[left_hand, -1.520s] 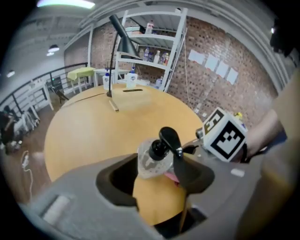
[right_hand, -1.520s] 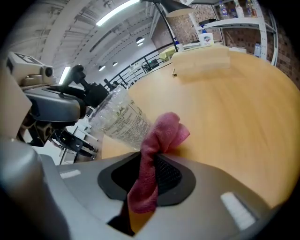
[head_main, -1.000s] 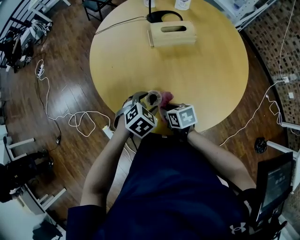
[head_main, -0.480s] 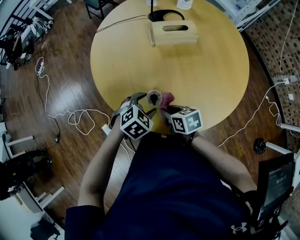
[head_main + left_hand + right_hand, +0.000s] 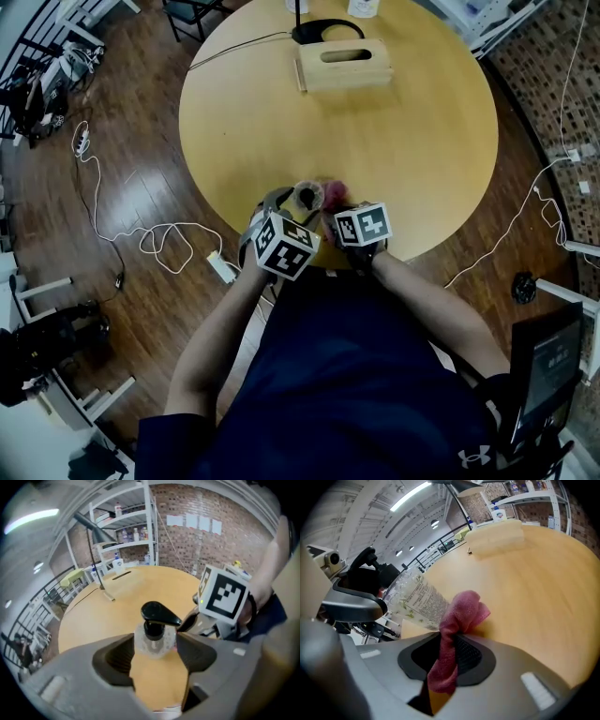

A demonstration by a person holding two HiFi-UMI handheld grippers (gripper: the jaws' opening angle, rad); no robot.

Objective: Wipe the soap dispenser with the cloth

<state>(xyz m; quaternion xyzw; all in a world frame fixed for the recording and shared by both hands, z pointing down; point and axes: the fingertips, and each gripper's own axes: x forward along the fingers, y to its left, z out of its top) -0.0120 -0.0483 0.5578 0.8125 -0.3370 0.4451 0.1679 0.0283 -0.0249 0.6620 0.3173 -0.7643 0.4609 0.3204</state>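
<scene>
The left gripper [image 5: 155, 649] has its jaws clamped on the soap dispenser [image 5: 154, 625] at the clear shoulder, with the pump head just beyond the fingertips. The right gripper [image 5: 450, 648] pinches the pink cloth [image 5: 457, 620], whose bunched end past the fingertips lies against the dispenser's side.

Round table [image 5: 403, 141] with wooden box [image 5: 344, 64]

One soap dispenser [image 5: 307, 196], one pink cloth [image 5: 336, 192], one wooden box [image 5: 344, 64], one round table [image 5: 403, 141] and two tools [image 5: 292, 208] [image 5: 336, 208].

Round wooden table [image 5: 403, 131] on dark plank floor [image 5: 150, 141], brick wall [image 5: 187, 550] behind
</scene>
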